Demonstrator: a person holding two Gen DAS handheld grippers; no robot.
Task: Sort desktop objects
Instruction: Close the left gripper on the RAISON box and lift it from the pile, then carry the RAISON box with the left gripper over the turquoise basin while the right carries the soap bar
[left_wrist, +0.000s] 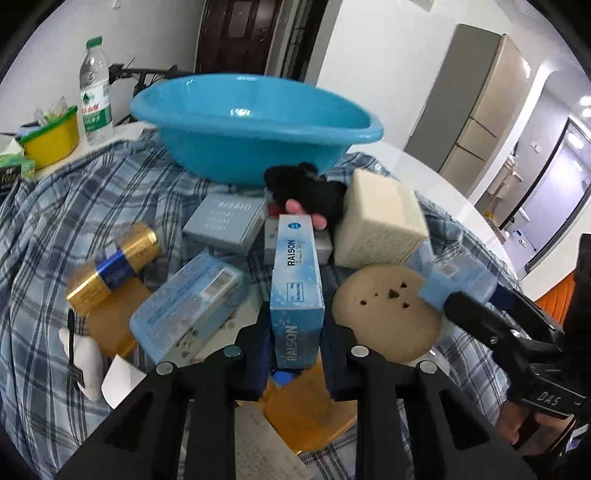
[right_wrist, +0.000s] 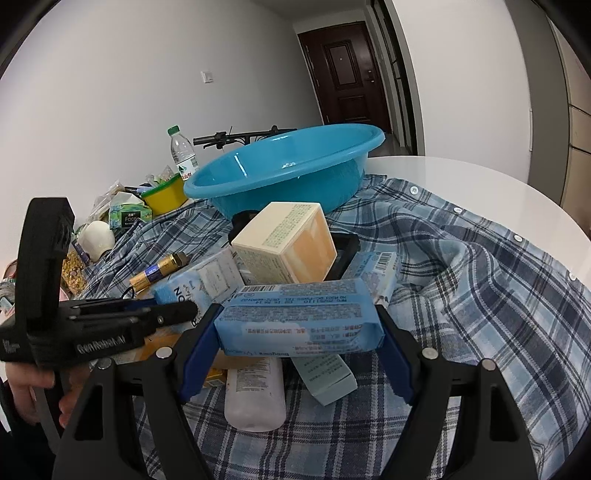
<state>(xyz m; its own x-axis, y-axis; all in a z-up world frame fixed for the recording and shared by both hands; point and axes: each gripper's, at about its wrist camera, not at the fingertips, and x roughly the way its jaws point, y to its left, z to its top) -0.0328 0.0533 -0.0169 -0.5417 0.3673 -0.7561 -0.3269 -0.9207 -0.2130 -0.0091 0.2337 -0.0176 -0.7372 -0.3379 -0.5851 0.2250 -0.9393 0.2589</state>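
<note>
- The left hand-held gripper (left_wrist: 297, 354) is clamped shut on a tall light-blue RAISON box (left_wrist: 296, 291), its blue pads pressing the box's two long sides near the lower end; the box stands up between them above the clutter.
- The right hand-held gripper (right_wrist: 299, 343) has its jaws about half spread and closed on a wide pale-blue packet (right_wrist: 299, 317), one blue pad against each short end; the packet lies crosswise, label upside down.
- Under that packet lie a white bottle (right_wrist: 255, 395) and a pale-green box (right_wrist: 328, 376), both on the plaid shirt (right_wrist: 461, 295) that covers the middle of the surface (right_wrist: 480, 177).
- Just behind the held packet a cream box (right_wrist: 284, 243) rests tilted on the pile.
- Towards the left edge lies a gold and blue battery (left_wrist: 114, 266), beside a blue packet (left_wrist: 188, 302); a grey box (left_wrist: 225, 221) lies past them.
- A round tan disc (left_wrist: 388, 314) with small holes lies right of the RAISON box.
- A black plush item (left_wrist: 306, 192) sits at the foot of the blue basin (left_wrist: 255, 125), which stands at the far edge of the shirt.
- At the far left corner stand a water bottle (left_wrist: 96, 96) and a yellow tub (left_wrist: 51, 140).
</note>
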